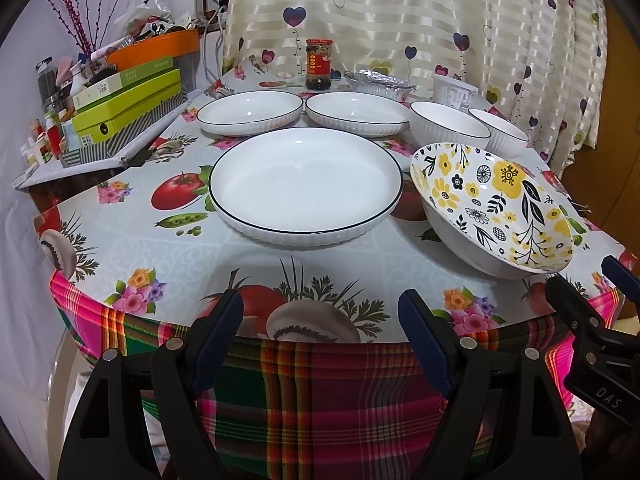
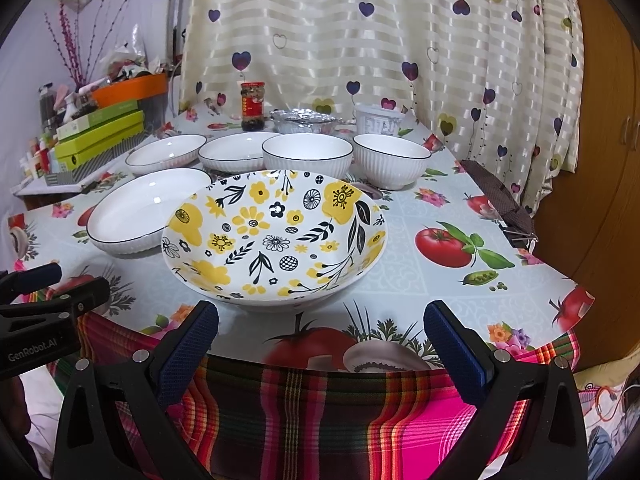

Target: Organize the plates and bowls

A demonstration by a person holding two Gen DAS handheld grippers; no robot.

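Nothing is gathered yet: both claws hang spread and empty at the bottom of their frames, the left claw [image 1: 320,320] facing the large white plate [image 1: 306,186] at centre. The right claw [image 2: 320,332] faces the flowered bowl [image 2: 276,240] mid-frame; I judge the next move calls for closing on that bowl's near rim.

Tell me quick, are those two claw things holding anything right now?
Left gripper: open, holding nothing, short of the big white plate.
Right gripper: open, holding nothing, just short of the flowered bowl.

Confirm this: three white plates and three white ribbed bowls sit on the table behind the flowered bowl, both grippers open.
Not quite: there are two white ribbed bowls, not three, as the right wrist view shows. The three white plates, flowered bowl and open grippers are right.
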